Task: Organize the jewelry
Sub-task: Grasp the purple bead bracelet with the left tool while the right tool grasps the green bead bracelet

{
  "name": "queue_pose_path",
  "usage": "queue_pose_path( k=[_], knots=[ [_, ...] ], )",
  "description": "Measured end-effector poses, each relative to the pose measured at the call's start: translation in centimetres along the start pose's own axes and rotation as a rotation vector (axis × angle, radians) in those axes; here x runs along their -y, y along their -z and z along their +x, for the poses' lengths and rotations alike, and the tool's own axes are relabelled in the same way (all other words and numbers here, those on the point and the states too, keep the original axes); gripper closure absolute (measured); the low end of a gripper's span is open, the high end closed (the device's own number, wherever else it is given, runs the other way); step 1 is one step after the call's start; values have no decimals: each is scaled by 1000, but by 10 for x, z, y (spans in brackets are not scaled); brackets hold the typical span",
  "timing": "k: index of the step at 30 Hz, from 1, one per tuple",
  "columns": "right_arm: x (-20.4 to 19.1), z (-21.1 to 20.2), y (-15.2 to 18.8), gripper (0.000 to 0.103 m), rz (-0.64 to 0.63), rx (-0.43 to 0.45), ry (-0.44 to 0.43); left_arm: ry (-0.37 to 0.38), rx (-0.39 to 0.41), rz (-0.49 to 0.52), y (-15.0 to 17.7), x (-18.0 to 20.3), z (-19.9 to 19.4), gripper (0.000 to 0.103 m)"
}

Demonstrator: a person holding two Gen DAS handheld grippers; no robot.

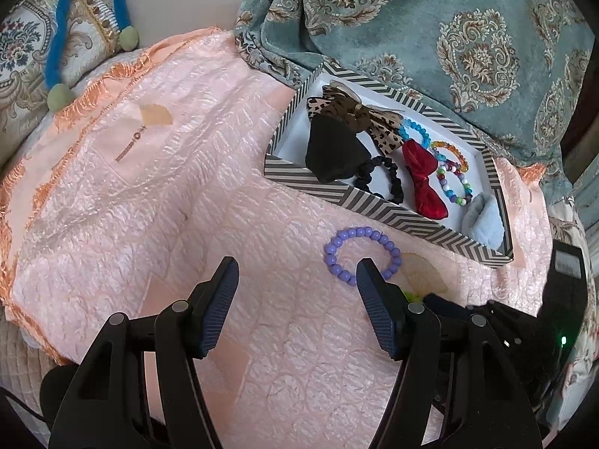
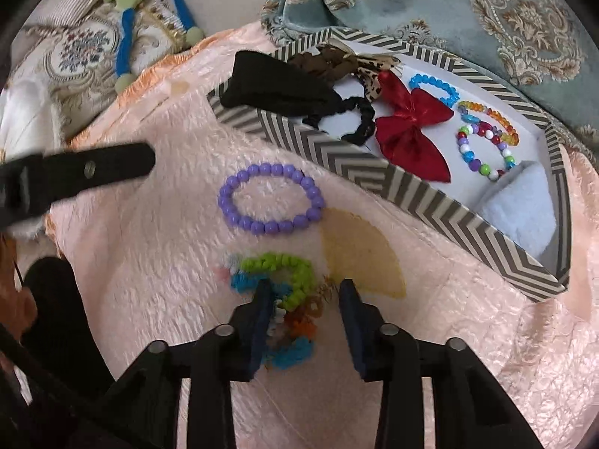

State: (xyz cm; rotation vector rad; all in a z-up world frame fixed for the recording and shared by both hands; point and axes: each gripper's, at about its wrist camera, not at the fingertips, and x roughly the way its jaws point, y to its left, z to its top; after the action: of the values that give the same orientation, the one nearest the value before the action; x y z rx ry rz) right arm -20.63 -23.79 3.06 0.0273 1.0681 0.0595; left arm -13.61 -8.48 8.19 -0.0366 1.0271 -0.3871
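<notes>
A purple bead bracelet (image 1: 361, 255) (image 2: 270, 198) lies on the pink quilt in front of a chevron-striped box (image 1: 374, 202) (image 2: 430, 202). The box holds a black pouch (image 1: 333, 153), black scrunchie (image 2: 355, 119), leopard bow (image 1: 359, 112), red bow (image 2: 411, 131), blue bead bracelet (image 2: 434, 88), multicolour bracelets (image 2: 486, 142) and a pale blue cloth (image 2: 520, 209). My left gripper (image 1: 297, 265) is open and empty, its right finger just in front of the purple bracelet. My right gripper (image 2: 305, 288) is open around a multicolour spiky scrunchie (image 2: 288, 292) lying on the quilt.
The pink quilt (image 1: 168, 205) covers the bed. A teal patterned blanket (image 1: 449, 30) lies behind the box. A patterned pillow (image 1: 22, 60) and a green-and-blue plush toy (image 2: 138, 7) sit at the far left. A yellow fan-shaped patch (image 2: 359, 250) marks the quilt.
</notes>
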Motion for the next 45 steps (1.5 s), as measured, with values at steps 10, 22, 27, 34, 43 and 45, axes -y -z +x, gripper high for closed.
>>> queue_pose_path(
  k=[10, 22, 27, 34, 43, 45],
  knots=[
    [21, -10, 11, 81, 55, 15, -14, -7, -55, 28, -1, 11, 27, 37],
    [37, -9, 16, 77, 146, 71, -101, -107, -96, 133, -4, 30, 76, 37],
    [40, -10, 16, 70, 167, 94, -130, -122, -50, 166, 2, 32, 82, 31],
    [41, -14, 16, 67, 164, 103, -113, -118, -6, 168, 3, 30, 85, 25],
    [34, -10, 17, 88, 117, 113, -53, -107, -32, 169, 1, 30, 86, 26],
    [33, -11, 17, 89, 110, 119, -47, -101, -31, 170, 2, 31, 84, 32]
  ],
)
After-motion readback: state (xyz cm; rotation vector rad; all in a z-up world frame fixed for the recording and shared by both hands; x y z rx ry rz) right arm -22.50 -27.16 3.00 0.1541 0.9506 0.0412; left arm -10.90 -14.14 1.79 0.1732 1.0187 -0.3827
